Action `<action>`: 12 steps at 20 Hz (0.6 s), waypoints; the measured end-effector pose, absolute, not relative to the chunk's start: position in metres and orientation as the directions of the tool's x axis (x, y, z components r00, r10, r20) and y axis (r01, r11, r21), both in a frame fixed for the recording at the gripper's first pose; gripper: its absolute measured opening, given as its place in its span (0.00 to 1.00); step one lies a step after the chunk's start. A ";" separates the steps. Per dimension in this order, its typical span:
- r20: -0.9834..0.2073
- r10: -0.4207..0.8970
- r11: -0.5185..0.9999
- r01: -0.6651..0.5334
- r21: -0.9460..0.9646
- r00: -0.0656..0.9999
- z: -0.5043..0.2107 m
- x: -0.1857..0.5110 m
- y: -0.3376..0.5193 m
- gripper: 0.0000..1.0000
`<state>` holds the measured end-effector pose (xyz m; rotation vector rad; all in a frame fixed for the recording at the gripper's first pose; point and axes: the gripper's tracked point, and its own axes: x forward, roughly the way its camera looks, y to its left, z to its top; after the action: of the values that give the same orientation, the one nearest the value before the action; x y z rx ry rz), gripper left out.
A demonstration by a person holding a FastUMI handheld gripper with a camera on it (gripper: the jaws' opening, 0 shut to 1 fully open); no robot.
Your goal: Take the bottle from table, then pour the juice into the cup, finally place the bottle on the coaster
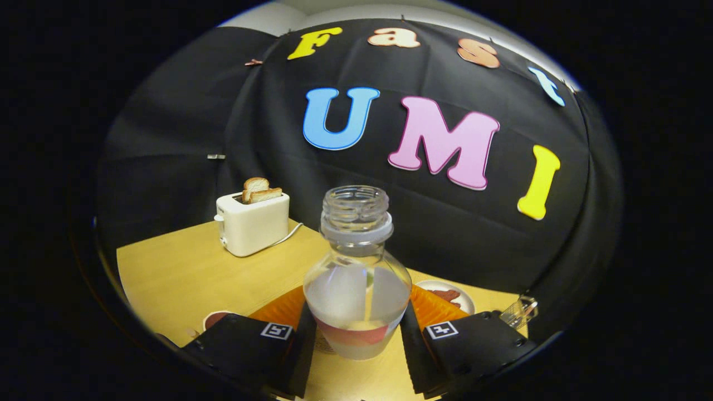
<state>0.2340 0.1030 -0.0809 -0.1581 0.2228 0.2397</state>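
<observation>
A clear plastic bottle (356, 278) stands upright between my two fingers, uncapped, with whitish liquid up to its shoulder and a red label band low on its body. My gripper (356, 340) is shut on the bottle, both fingers pressing its lower sides. The bottle seems lifted a little above the wooden table (184, 273). Behind the left finger shows the rim of a dark cup (214, 318). An orange mat (281, 306) lies behind the bottle on both sides.
A white toaster (253, 223) with two slices of toast stands at the table's far left, its cord trailing right. A white plate (448, 295) with reddish food sits beyond the right finger. A clear clip (521, 312) hangs at the cloth wall.
</observation>
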 end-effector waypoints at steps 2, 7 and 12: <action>-0.258 0.233 0.964 -0.257 -0.063 0.938 -0.104 0.245 0.105 0.71; -0.239 0.279 0.960 -0.277 0.045 0.930 -0.138 0.269 0.115 0.71; -0.240 0.273 0.962 -0.265 0.067 0.932 -0.162 0.289 0.117 0.71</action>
<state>0.2894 0.1166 -0.1618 0.0334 0.2502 0.2755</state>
